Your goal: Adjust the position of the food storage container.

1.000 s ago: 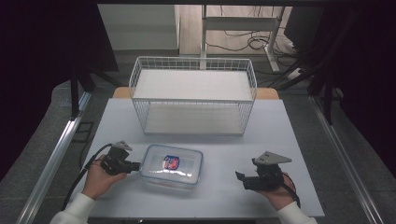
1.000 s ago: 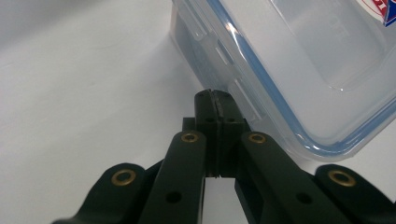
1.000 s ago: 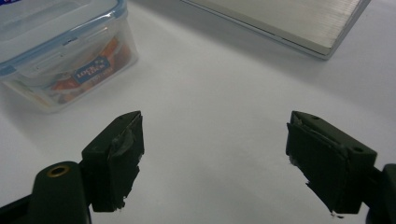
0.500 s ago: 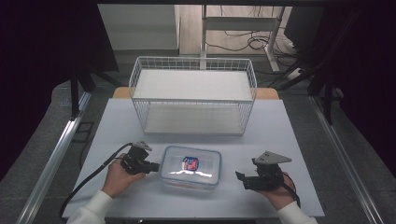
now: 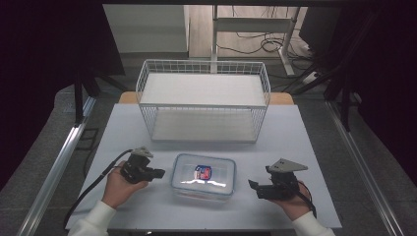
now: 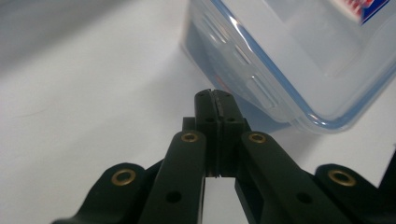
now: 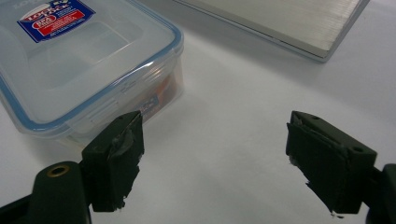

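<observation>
Nudging the clear plastic container [image 5: 203, 176] sideways looks to be the step in hand: the left gripper [image 5: 158, 173] lies low on the white table [image 5: 305, 147] with its jaws pressed together on nothing, and in the left gripper view the closed tips sit against or just beside the box's near wall, below the blue-edged lid; actual contact cannot be settled there. The right gripper [image 5: 254, 185] waits a little way off the box's other end, jaws spread wide and empty, and the right gripper view shows the container's corner just beyond one of its fingers [image 7: 114, 154]. The container sits near the front middle of the table, between the two grippers and well in front of the white wire basket [image 5: 204, 101]. It is a lidded rectangular box lying flat, lid up, with its long axis running left to right across the table, roughly parallel to the basket's front; each short end faces a gripper. A red and blue label [image 5: 202, 172] sits on the lid. My judgement is that the next move calls for the right gripper to close in on its end of the box, so the container can be steadied or gripped from both sides before any lift toward the basket.
</observation>
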A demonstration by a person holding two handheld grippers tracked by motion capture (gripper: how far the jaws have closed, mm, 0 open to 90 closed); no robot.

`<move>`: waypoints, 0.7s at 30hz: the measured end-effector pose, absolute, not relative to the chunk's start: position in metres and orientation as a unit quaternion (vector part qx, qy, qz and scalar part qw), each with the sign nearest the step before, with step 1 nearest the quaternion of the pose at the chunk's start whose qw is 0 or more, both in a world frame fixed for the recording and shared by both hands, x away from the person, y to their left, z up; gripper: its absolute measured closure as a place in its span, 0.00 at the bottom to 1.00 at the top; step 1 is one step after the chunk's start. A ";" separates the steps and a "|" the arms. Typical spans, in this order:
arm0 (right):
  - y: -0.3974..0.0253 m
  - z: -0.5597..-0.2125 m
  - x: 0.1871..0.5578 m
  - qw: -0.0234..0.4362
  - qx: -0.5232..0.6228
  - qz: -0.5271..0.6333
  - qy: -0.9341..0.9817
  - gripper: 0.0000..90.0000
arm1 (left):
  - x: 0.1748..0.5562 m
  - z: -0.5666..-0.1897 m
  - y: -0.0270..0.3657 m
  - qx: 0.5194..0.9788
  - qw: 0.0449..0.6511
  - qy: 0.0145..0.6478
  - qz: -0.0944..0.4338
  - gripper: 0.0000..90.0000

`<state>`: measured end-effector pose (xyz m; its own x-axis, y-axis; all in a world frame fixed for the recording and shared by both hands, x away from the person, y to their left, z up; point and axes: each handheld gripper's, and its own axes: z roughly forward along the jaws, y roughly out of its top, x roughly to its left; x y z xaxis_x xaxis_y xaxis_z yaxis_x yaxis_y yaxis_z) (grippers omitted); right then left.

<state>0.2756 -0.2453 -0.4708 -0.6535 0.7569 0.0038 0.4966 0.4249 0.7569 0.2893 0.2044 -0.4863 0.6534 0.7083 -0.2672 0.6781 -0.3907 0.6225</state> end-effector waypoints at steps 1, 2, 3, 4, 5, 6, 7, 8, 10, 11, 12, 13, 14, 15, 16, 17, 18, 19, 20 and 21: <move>-0.246 -0.471 0.277 0.171 0.379 0.381 0.826 0.22 | 0.288 -0.484 0.209 0.828 0.374 0.417 0.027 1.00; -0.246 -0.472 0.277 0.170 0.380 0.381 0.826 0.22 | 0.287 -0.481 0.212 0.820 0.385 0.422 0.033 0.99; -0.246 -0.473 0.278 0.168 0.380 0.382 0.825 0.22 | 0.285 -0.479 0.213 0.810 0.400 0.428 0.039 0.96; -0.246 -0.474 0.279 0.166 0.382 0.383 0.825 0.22 | 0.284 -0.478 0.215 0.800 0.414 0.432 0.042 0.91; -0.246 -0.474 0.280 0.164 0.383 0.383 0.824 0.22 | 0.282 -0.477 0.215 0.794 0.424 0.432 0.044 0.86; -0.246 -0.474 0.280 0.164 0.383 0.383 0.824 0.22 | 0.282 -0.477 0.215 0.794 0.424 0.432 0.044 0.81; -0.244 -0.473 0.282 0.161 0.382 0.388 0.823 0.21 | 0.277 -0.475 0.213 0.789 0.432 0.434 0.056 0.73; -0.244 -0.473 0.282 0.161 0.382 0.388 0.823 0.21 | 0.277 -0.475 0.213 0.789 0.432 0.434 0.056 0.65; -0.242 -0.470 0.282 0.156 0.379 0.396 0.821 0.21 | 0.275 -0.473 0.213 0.782 0.435 0.442 0.059 0.50; -0.241 -0.469 0.281 0.148 0.377 0.407 0.819 0.21 | 0.273 -0.472 0.214 0.775 0.438 0.452 0.054 0.44; -0.241 -0.469 0.281 0.148 0.377 0.407 0.819 0.21 | 0.273 -0.472 0.214 0.775 0.438 0.452 0.054 0.40; -0.241 -0.469 0.281 0.136 0.377 0.413 0.818 0.20 | 0.271 -0.471 0.216 0.772 0.440 0.456 0.053 0.37; -0.241 -0.469 0.281 0.134 0.377 0.415 0.817 0.20 | 0.270 -0.469 0.216 0.770 0.442 0.457 0.050 0.37; -0.240 -0.469 0.280 0.133 0.377 0.417 0.816 0.20 | 0.269 -0.468 0.217 0.769 0.446 0.455 0.048 0.37; -0.240 -0.468 0.280 0.132 0.376 0.419 0.816 0.20 | 0.267 -0.467 0.217 0.768 0.449 0.455 0.046 0.38; -0.241 -0.467 0.279 0.132 0.375 0.421 0.815 0.20 | 0.267 -0.466 0.218 0.766 0.452 0.454 0.046 0.37; -0.241 -0.467 0.278 0.131 0.376 0.424 0.814 0.20 | 0.267 -0.465 0.218 0.766 0.453 0.455 0.044 0.37; -0.241 -0.466 0.278 0.130 0.376 0.426 0.812 0.20 | 0.266 -0.465 0.218 0.764 0.455 0.455 0.042 0.37; -0.242 -0.466 0.277 0.129 0.375 0.428 0.812 0.20 | 0.266 -0.465 0.217 0.764 0.456 0.455 0.041 0.37; -0.242 -0.465 0.277 0.128 0.375 0.429 0.812 0.20 | 0.267 -0.465 0.217 0.762 0.458 0.456 0.040 0.36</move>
<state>0.2766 -0.2419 -0.4653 -0.6862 0.7184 0.1141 0.4991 0.3510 0.7923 0.2666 0.2170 -0.4649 0.5819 0.7307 -0.3570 0.6581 -0.1651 0.7346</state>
